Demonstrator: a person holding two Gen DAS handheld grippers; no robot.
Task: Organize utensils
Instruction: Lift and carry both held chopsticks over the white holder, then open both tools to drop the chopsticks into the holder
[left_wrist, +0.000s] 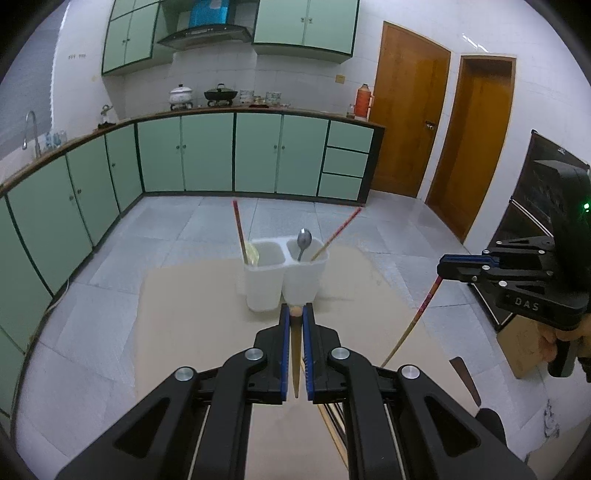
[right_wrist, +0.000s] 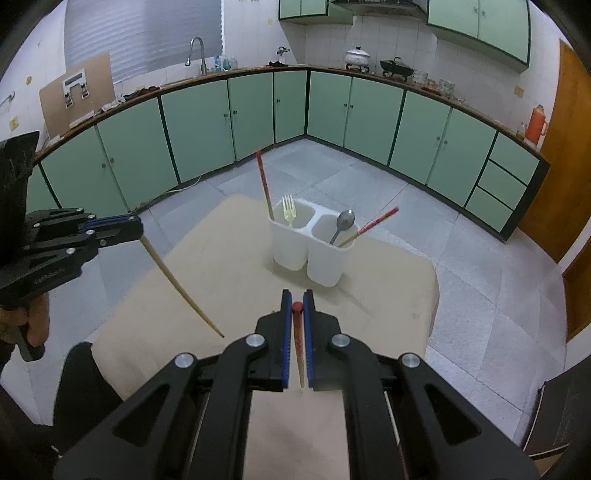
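While both tongs clamp chopsticks | left chopstick (right_wrist: 177, 284) tip-down | right chopstick (left_wrist: 410, 325) tip-down

green cabinets (right_wrist: 195, 122) along the walls under a dark counter (left_wrist: 255, 109). faucet (right_wrist: 197, 50) by the window w/ blinds (right_wrist: 144, 35). white pot (left_wrist: 181, 94) & black wok (left_wrist: 220, 94) up on the counter, orange thermos (left_wrist: 364, 98) at the far end. two wooden doors (left_wrist: 410, 110) to the right. range hood (left_wrist: 205, 35) up top. grey tiled floor (right_wrist: 369, 184).
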